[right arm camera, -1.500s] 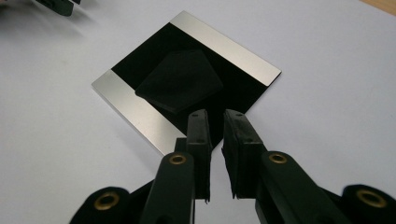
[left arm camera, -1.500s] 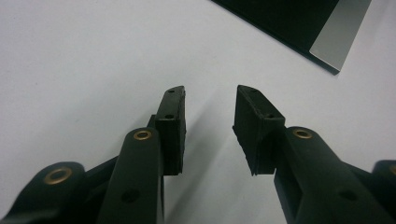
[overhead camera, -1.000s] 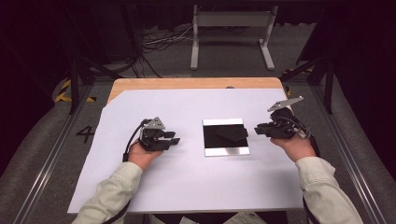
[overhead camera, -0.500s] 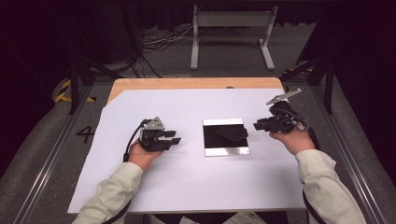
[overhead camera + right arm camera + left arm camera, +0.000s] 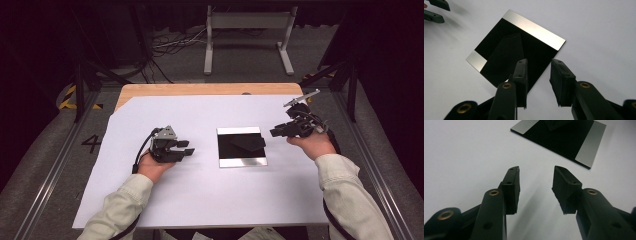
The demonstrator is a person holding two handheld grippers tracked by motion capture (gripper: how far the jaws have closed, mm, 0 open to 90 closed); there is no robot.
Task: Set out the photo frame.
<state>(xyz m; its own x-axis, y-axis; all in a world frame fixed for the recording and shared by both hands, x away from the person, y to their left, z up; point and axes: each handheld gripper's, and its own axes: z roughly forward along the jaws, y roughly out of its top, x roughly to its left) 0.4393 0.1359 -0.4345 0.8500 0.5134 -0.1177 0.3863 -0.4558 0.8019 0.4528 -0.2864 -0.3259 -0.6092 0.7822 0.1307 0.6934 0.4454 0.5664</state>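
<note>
a: two grippers over the white-covered desk (image 5: 200, 190), one in each hand. where does the left gripper (image 5: 186, 150) sit?

b: low over the white sheet, left of the middle, held in the left hand (image 5: 155, 165). in the left gripper view its black jaws stand apart with bare sheet between them, so it is spread and holds nothing. a grey three-cornered plate (image 5: 167, 132) tops it, and a black cable (image 5: 140, 155) loops from it toward the wrist.

a: and the flat square thing?

b: a black square plate with silvery metal strips along two opposite edges (image 5: 241, 146) lies flat near the middle of the sheet, between the two grippers and touching neither. a smaller dark flat piece (image 5: 247, 142) lies on its black face, angled; i cannot tell what it is.

a: the right gripper (image 5: 276, 132)?

b: raised off the desk just beside the plate's right edge, in the right hand (image 5: 312, 144), pointing toward the plate. the right gripper view shows its jaws parted, empty, above the plate's near corner.

a: anything past the desk?

b: a strip of bare wood (image 5: 200, 89) at the far edge, then a grey metal frame (image 5: 247, 35) on the floor and tangled cables (image 5: 170, 47) beside it.
</note>
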